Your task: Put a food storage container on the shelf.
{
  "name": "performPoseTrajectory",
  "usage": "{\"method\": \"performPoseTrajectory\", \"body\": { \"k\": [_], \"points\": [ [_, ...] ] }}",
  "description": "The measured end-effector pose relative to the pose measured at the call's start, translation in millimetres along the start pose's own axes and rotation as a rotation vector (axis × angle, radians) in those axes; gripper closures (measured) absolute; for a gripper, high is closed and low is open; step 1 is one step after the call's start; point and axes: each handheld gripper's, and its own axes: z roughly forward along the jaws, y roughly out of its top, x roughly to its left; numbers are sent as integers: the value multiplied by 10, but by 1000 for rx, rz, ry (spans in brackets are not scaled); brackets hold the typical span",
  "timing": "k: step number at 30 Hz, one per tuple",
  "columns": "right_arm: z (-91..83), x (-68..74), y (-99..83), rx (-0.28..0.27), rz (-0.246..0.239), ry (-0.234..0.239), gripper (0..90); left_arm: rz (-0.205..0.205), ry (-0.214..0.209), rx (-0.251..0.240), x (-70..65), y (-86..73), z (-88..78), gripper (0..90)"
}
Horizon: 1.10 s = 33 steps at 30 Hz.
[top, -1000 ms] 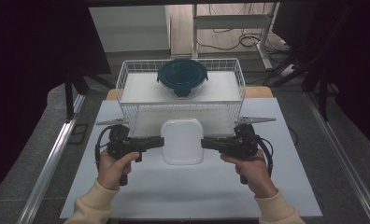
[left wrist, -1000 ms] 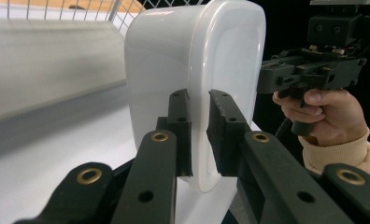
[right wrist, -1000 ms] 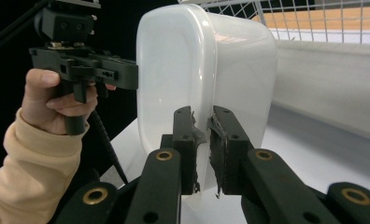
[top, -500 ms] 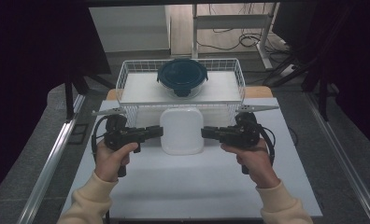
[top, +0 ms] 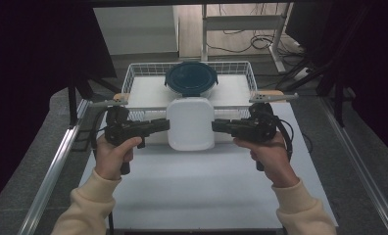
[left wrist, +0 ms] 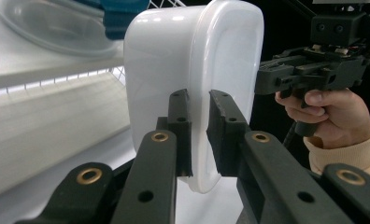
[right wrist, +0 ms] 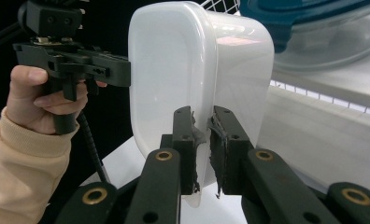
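Observation:
A white plastic container (top: pixel 191 122) hangs in the air between both hands, in front of the wire basket (top: pixel 128 81). My left gripper (top: pixel 167 125) pinches the rim on its left side, and my right gripper (top: pixel 214 126) pinches the rim on its right side. In the left gripper view the jaws (left wrist: pixel 198 100) close on the container's (left wrist: pixel 220 56) thin lip, with the other gripper (left wrist: pixel 262 79) at the far side. In the right gripper view the jaws (right wrist: pixel 202 114) clamp the same lip of the container (right wrist: pixel 174 60), opposite the left gripper (right wrist: pixel 124 70).
A glass bowl with a dark blue lid (top: pixel 190 78) sits inside the wire basket at the back of the white table (top: pixel 206 191). Wooden handles stick out at the basket's sides. Metal rails run along both table edges, and cables lie on the floor behind.
Both hands have risen together with the container held between them. In the high view it now overlaps the basket's front wall instead of lying on the table.

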Motion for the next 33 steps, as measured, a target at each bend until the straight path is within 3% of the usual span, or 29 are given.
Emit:
{"method": "performPoseTrajectory", "body": {
  "k": [12, 33],
  "points": [
    [-23, -1, 275, 1, -16, -16, 800, 22, 14, -4, -34, 278, -30, 802],
    [-22, 6, 810, -6, -25, -23, 800, 17, 0, -25, 25, 774, -99, 802]
  ]
}}
